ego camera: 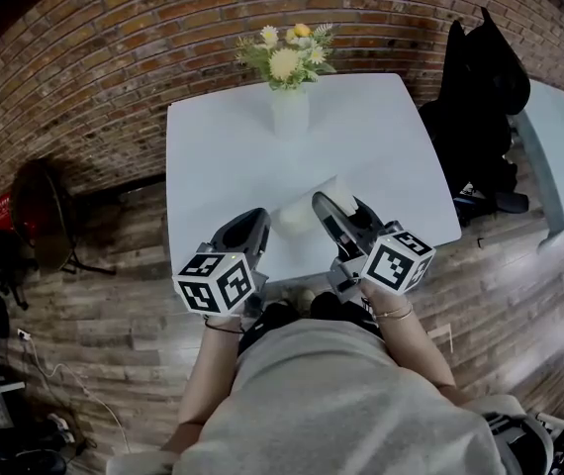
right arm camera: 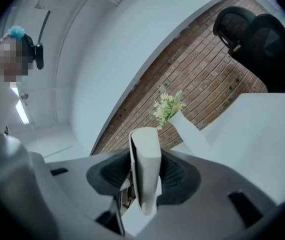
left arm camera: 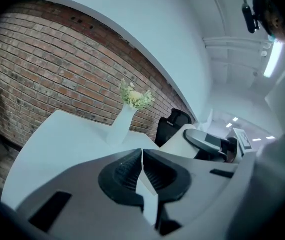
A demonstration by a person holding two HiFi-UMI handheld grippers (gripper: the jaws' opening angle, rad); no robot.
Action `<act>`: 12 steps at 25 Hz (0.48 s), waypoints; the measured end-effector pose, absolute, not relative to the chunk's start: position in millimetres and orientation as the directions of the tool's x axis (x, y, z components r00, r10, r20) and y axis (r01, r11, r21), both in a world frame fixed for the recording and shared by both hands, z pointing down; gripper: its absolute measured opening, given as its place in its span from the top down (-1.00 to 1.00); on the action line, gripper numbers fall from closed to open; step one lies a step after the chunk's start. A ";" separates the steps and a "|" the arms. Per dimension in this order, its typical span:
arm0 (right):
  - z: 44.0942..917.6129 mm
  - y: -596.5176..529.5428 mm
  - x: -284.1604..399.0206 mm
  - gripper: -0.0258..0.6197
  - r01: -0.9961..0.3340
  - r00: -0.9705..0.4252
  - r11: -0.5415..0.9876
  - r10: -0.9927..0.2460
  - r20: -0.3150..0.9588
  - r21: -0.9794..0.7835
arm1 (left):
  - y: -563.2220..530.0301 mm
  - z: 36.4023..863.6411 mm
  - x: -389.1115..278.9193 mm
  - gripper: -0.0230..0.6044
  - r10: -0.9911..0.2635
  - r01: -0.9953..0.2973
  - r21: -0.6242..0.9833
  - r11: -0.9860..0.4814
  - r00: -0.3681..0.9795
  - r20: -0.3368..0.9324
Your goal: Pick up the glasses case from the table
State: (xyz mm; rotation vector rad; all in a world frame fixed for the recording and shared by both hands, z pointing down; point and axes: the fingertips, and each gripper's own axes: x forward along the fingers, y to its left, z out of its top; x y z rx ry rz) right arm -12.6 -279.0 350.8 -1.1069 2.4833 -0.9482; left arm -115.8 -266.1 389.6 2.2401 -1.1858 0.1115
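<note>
Inspection finds the glasses case [right arm camera: 146, 146] gripped on edge between the jaws of the right gripper [right arm camera: 143, 176]. The ribbed pads press on its two broad faces, and much of the case stands out past the jaws. In the head view it sits at lower centre of the frame, over the near edge of the counter [ego camera: 223, 146]. Whether it is clear of the surface cannot be told. The left gripper [left arm camera: 142, 171] is fully closed on nothing, just to the left. The main risk is that the smooth shell slips or pivots if the hand tilts. A knock from the idle gripper would have the same effect. The vase [ego camera: 290, 112] stands well apart.
</note>
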 end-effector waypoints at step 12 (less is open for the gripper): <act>357.9 -268.4 -25.6 0.44 -0.566 -0.700 0.517 -0.713 0.043 -0.642 | -258.5 395.3 -103.6 0.89 -0.704 -0.776 0.440 -0.452 0.613 0.359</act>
